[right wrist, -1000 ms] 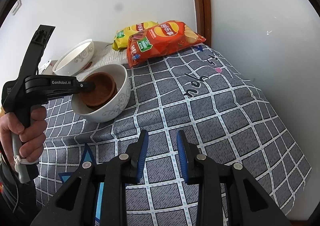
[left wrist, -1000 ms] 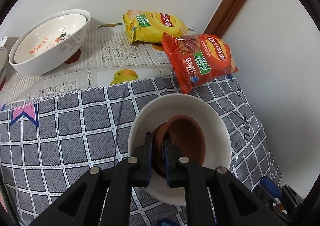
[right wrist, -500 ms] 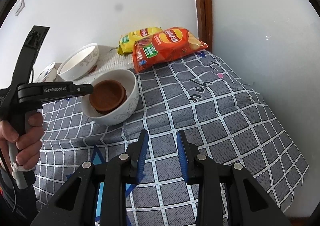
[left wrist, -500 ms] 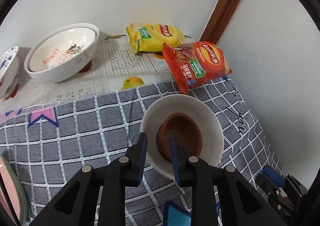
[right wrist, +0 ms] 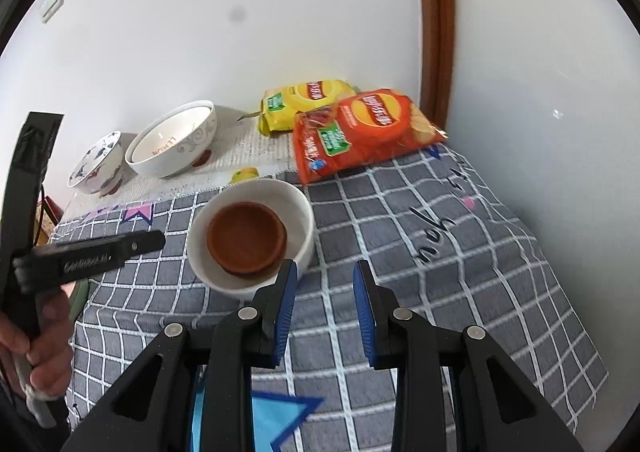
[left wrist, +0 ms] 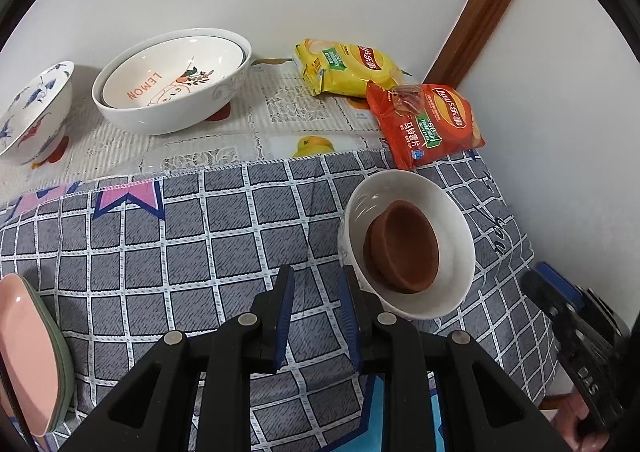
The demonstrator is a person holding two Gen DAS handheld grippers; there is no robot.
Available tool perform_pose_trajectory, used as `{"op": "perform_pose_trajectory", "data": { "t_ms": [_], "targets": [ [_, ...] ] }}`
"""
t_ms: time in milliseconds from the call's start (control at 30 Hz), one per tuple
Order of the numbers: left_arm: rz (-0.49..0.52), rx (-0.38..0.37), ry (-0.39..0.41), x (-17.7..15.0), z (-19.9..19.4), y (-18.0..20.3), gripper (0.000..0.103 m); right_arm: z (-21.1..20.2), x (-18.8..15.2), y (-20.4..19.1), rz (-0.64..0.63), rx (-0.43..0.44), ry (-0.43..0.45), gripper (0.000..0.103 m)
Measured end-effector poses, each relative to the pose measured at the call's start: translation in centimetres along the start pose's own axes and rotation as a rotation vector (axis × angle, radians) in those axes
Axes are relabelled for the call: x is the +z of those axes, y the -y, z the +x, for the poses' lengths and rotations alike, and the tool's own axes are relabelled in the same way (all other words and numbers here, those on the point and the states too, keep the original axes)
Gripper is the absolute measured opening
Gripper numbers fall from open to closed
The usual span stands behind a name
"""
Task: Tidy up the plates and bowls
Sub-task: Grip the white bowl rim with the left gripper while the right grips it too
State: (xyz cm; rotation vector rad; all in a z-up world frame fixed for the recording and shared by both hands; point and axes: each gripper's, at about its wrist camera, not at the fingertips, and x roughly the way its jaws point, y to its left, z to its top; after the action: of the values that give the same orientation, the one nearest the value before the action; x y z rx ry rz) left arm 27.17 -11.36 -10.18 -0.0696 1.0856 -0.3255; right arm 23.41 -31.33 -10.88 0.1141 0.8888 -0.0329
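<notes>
While the left gripper (left wrist: 316, 312) hangs over the grey checked cloth (left wrist: 180, 252), its blue pads stand a little apart and nothing is between them; these jaws have just been opening. The right gripper (right wrist: 325, 308) also has its pads apart over the same cloth, and it holds nothing.

In the left wrist view, the white bowl (left wrist: 452, 220) sits just beside the fingertips, at about 2 o'clock from them. The brown bowl (left wrist: 404, 244) lies inside it, tilted against the near wall. At 9 o'clock, at the picture edge, a pink plate (left wrist: 24, 352) lies on a green plate (left wrist: 66, 368).

Farther away, past the edge of the cloth, a pale mat with fruit prints (left wrist: 240, 132) covers the table. On it, at 11 o'clock, stands a large white bowl (left wrist: 180, 108), with the LEMON bowl (left wrist: 168, 76) nested in it. A bowl with blue and red painting (left wrist: 32, 112) stands at 10 o'clock, near the large one but apart from it. At 1 o'clock, the red chip bag (left wrist: 428, 124) partly lies over the yellow chip bag (left wrist: 344, 68), near the wall corner with a brown wooden strip (left wrist: 480, 4)
</notes>
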Motion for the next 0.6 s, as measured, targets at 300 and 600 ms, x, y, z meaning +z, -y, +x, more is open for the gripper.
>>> {"op": "perform_pose_trajectory", "data": {
  "t_ms": [300,600],
  "targets": [
    [0.010,-0.033,-0.018,1.1,1.5,0.8,0.022,3.5,1.4,-0.2,0.018,0.008,-0.049,0.029],
    [0.027,-0.035,-0.059,1.7,4.2,1.4,0.022,7.4,2.5,0.3,0.070,0.071,-0.126,0.029]
  ]
}}
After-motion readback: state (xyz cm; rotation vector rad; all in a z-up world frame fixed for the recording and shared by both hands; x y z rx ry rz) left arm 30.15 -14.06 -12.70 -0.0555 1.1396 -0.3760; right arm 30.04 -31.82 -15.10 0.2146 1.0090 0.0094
